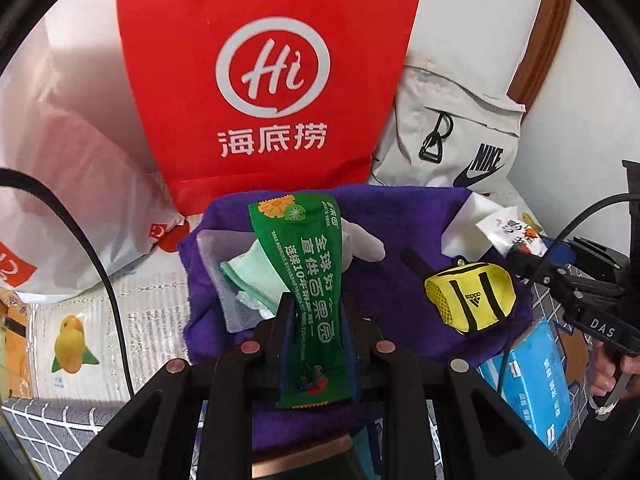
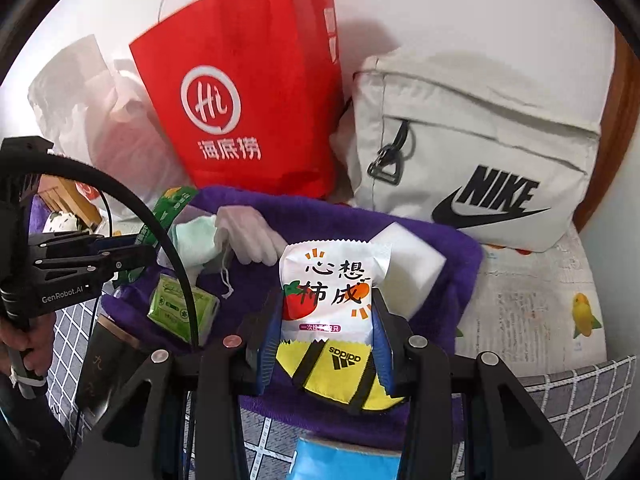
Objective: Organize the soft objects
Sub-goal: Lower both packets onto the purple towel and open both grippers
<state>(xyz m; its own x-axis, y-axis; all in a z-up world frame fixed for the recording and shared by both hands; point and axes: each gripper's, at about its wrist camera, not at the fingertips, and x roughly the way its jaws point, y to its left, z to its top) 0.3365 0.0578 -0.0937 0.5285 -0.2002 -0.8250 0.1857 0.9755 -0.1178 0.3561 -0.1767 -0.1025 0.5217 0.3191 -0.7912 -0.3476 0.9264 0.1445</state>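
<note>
At far left a white plastic bag [image 1: 72, 184] is slumping against the wall, and beside it a red paper bag [image 1: 272, 80] is standing upright. In front of them a purple towel [image 1: 400, 224] is lying spread out, carrying the soft items. On its left part a mint cloth [image 1: 252, 276] is lying in a clear pouch, and a white glove [image 1: 366, 242] is resting just to its right. The left gripper [image 1: 316, 312] is pinching a green packet [image 1: 308, 272] between nearly closed jaws, holding it above the towel. A green tissue pack [image 2: 180, 312] is sitting on the towel's near left corner. Farther right, the right gripper [image 2: 326, 320] is gripping a white packet [image 2: 328, 292] with jaws partly closed, directly over a yellow pouch [image 2: 340, 368] lying on the towel. A white sponge [image 2: 412, 268] is lying just behind the packet. At right a grey Nike bag [image 2: 480, 152] is leaning against the wall.
</note>
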